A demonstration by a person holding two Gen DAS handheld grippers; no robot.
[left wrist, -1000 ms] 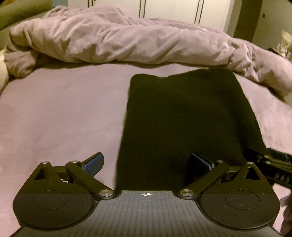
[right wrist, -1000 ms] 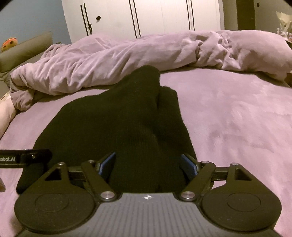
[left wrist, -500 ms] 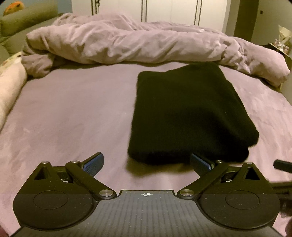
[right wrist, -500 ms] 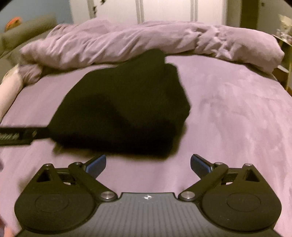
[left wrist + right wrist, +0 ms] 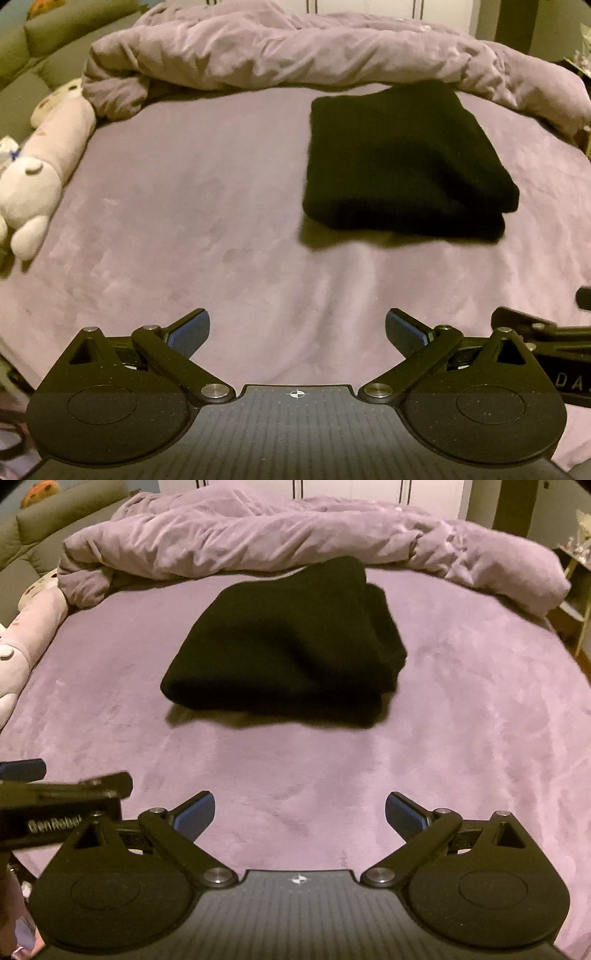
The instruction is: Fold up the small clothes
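- On the mauve plush bed, the black knitted garment is lying as a squared, layered bundle, just short of the rumpled mauve duvet.
- Folding is looking finished; the next move probably calls for setting it aside or fetching another piece.
- Left tongs and right tongs are hovering near it, both spread wide, pinching nothing.
- Beyond, a pale plush toy is lying at the bed's left edge.

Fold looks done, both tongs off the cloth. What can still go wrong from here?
1. The folded black knit garment looks uneven: its right side shows separate layers stepping out, so the stack may slump open.
2. It lies close to the rumpled lilac duvet; any tug there could disturb it.
3. The left tongs and right tongs sit open and close together; they might collide.
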